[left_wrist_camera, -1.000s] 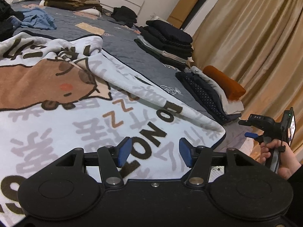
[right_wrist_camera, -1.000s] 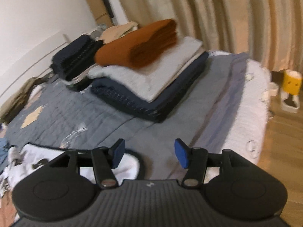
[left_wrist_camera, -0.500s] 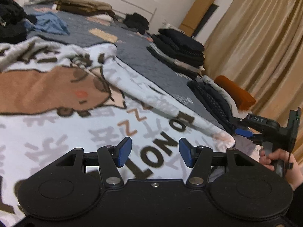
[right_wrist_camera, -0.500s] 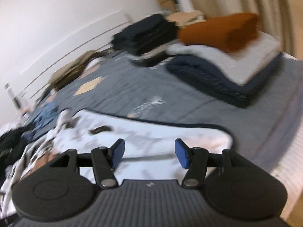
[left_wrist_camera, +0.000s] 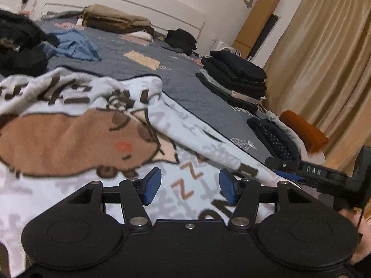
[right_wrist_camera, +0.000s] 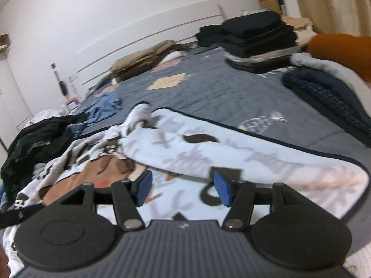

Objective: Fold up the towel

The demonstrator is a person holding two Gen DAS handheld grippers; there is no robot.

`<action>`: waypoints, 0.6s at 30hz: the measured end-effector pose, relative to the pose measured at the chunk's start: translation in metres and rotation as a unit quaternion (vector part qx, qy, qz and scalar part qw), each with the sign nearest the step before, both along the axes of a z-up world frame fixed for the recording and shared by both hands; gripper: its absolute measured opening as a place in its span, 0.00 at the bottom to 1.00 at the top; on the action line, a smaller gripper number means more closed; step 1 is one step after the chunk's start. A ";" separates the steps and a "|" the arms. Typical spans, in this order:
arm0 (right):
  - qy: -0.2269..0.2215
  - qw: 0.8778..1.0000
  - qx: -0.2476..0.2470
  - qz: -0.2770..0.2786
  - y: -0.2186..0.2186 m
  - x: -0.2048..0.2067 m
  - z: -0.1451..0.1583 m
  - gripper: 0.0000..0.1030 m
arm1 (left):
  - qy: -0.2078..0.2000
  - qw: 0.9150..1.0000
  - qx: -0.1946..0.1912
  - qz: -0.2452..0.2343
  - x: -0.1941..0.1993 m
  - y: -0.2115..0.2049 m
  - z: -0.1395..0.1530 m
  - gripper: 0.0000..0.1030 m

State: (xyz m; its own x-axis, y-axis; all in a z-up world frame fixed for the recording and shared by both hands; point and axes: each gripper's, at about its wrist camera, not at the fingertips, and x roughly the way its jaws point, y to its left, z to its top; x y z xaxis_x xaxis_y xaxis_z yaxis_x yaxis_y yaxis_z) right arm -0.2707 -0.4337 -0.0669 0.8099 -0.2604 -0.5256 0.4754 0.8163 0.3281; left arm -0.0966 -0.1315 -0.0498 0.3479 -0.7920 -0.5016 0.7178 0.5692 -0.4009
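A light blue towel (left_wrist_camera: 197, 162) printed with a brown cartoon animal and dark lettering lies rumpled on the grey quilt. One far flap of it is folded back over itself. My left gripper (left_wrist_camera: 190, 185) hovers over the towel's near part, open, with nothing between its blue pads. My right gripper (right_wrist_camera: 183, 190) is also open and empty, above the towel (right_wrist_camera: 208, 153) near its rounded right corner (right_wrist_camera: 357, 173). In the left wrist view the right gripper's black body (left_wrist_camera: 324, 176) shows at the right edge, held by a hand.
Folded dark clothes (left_wrist_camera: 236, 76) are stacked along the bed's right side, beside a navy blanket (right_wrist_camera: 324, 97) with an orange roll (left_wrist_camera: 303, 132) on top. Loose black clothes (right_wrist_camera: 39, 139) and a blue garment (left_wrist_camera: 76, 46) lie left. A beige pile (left_wrist_camera: 116, 20) sits by the headboard, with curtains (left_wrist_camera: 324, 58) at right.
My right gripper has swung left, from facing the folded stacks and the bed's edge to facing the towel. My left gripper has risen slightly and moved over the towel. Both stay open.
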 end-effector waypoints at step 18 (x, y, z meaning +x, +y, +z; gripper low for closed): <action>0.020 0.996 -0.072 0.046 -0.014 0.079 0.013 0.57 | -0.025 0.999 0.000 -0.038 0.064 -0.038 -0.002 0.53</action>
